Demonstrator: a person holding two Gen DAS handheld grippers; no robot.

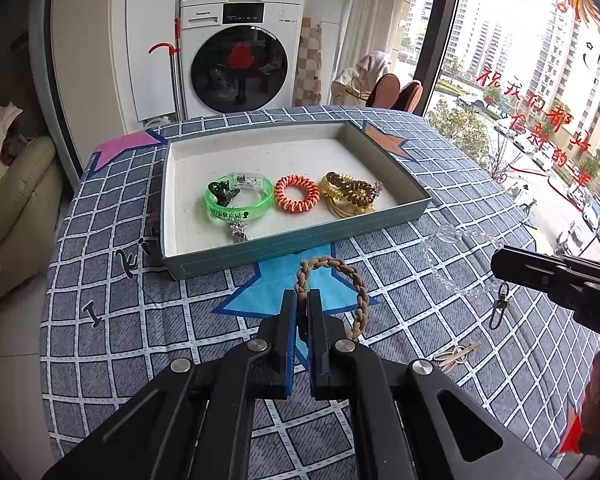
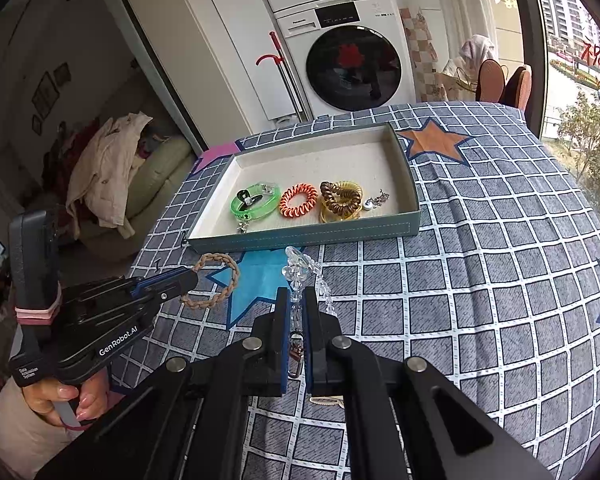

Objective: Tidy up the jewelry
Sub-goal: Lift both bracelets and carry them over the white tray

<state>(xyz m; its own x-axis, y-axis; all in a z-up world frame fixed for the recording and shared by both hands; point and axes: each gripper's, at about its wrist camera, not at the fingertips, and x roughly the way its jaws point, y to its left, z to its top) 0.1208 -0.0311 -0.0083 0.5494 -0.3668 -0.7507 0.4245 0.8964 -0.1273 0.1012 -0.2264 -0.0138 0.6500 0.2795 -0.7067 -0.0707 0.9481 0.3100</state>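
My left gripper point(image 1: 302, 294) is shut on a brown braided bracelet point(image 1: 352, 280), whose loop curls off to the right of the fingers. In the right wrist view the same bracelet point(image 2: 216, 280) hangs at the left gripper's point(image 2: 194, 278) tip, just in front of the tray. My right gripper point(image 2: 296, 292) is shut on a clear bead chain point(image 2: 300, 268) with a metal clasp dangling below. That chain point(image 1: 440, 252) and the right gripper point(image 1: 496, 262) show at the right of the left wrist view. The grey tray point(image 1: 300, 248) holds a green bangle point(image 1: 238, 200), an orange coil tie point(image 1: 296, 199) and gold and brown coil ties point(image 1: 348, 192).
The tray point(image 2: 300, 236) sits on a blue-grey checked cloth point(image 2: 480, 280) with coloured stars. Gold hair pins point(image 1: 456, 356) lie on the cloth near the right gripper. A small silver charm point(image 2: 376, 200) lies at the tray's right end. A washing machine point(image 1: 240, 68) stands behind the table.
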